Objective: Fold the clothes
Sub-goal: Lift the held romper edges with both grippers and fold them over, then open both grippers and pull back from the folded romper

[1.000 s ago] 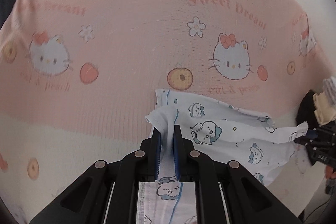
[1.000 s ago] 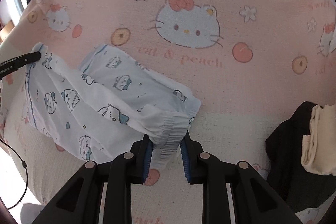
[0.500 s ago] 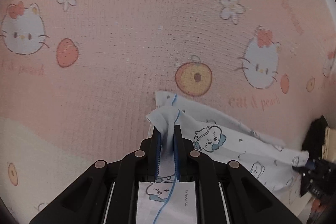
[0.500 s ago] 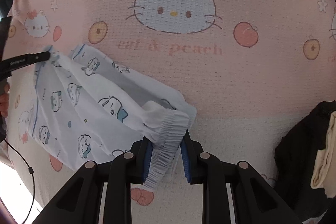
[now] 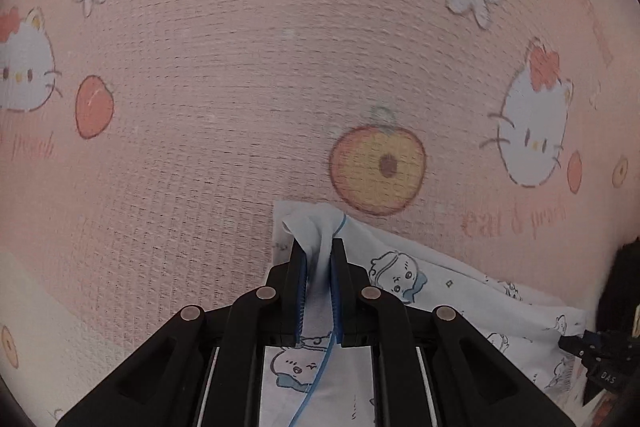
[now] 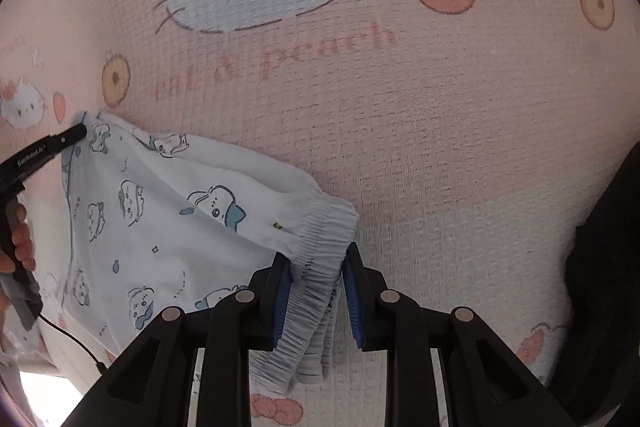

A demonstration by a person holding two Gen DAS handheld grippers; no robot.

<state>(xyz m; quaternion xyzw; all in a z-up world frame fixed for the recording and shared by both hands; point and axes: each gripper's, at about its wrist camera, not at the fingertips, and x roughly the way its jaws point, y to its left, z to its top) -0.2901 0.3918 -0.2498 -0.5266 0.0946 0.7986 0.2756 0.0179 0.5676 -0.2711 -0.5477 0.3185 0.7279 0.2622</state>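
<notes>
both tools (image 5: 318, 247) (image 6: 314, 267) angled steeply down

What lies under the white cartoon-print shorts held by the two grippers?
Under the shorts lies the pink cat-and-peach blanket, visible all around them. The blanket's print beneath the cloth is covered, so nothing more can be told.

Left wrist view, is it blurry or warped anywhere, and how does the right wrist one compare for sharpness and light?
Left wrist view: the pink blanket print is smeared with motion blur, edges bowed by the fisheye, black corners; the left gripper stays sharp. Right wrist view: crisper, the shorts print readable, soft even light, a bright overexposed patch bottom left.
</notes>
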